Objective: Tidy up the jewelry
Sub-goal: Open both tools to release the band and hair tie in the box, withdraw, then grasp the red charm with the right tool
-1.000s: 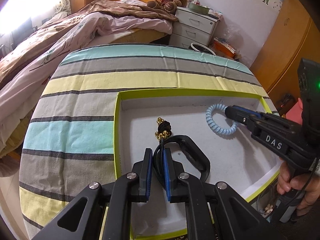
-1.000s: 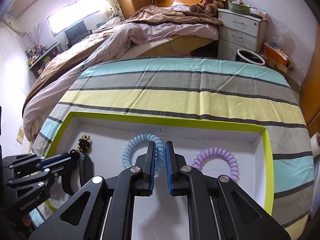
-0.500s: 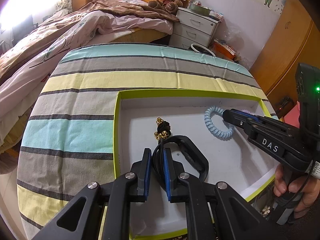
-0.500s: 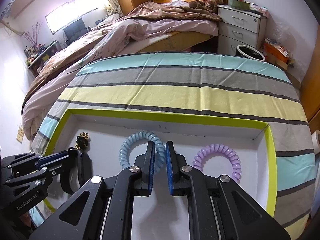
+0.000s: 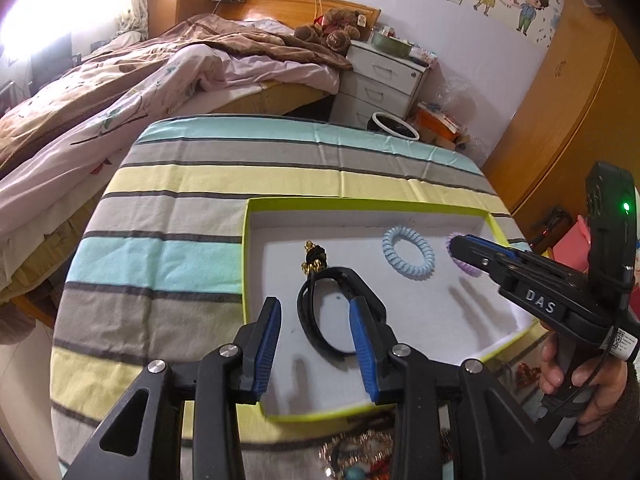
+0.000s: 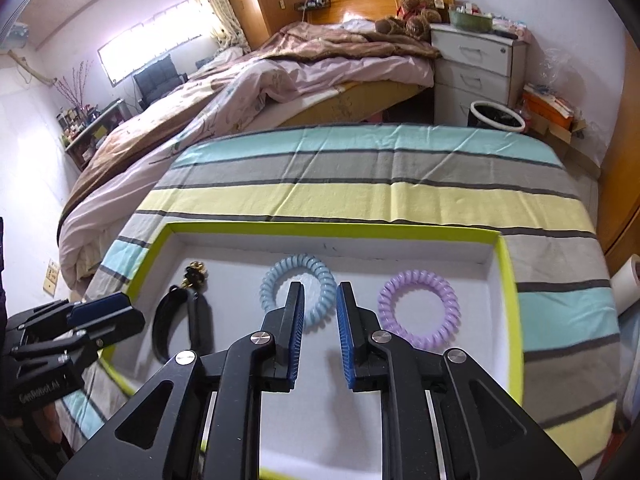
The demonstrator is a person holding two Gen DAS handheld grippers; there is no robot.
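Left gripper (image 5: 316,332) gaping over black cord bracelet (image 5: 320,320); right gripper (image 6: 320,312), "DAS" lettering showing, released, blue coil (image 6: 298,286) at 12 o'clock.

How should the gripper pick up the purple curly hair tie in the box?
Pinch one side of the purple coil hair tie, across its thick ring, coming straight down from above. It lies flat on the white floor of the box, so nothing sticks up to grab. Its near side looks best: open floor there, and the right gripper is already close.
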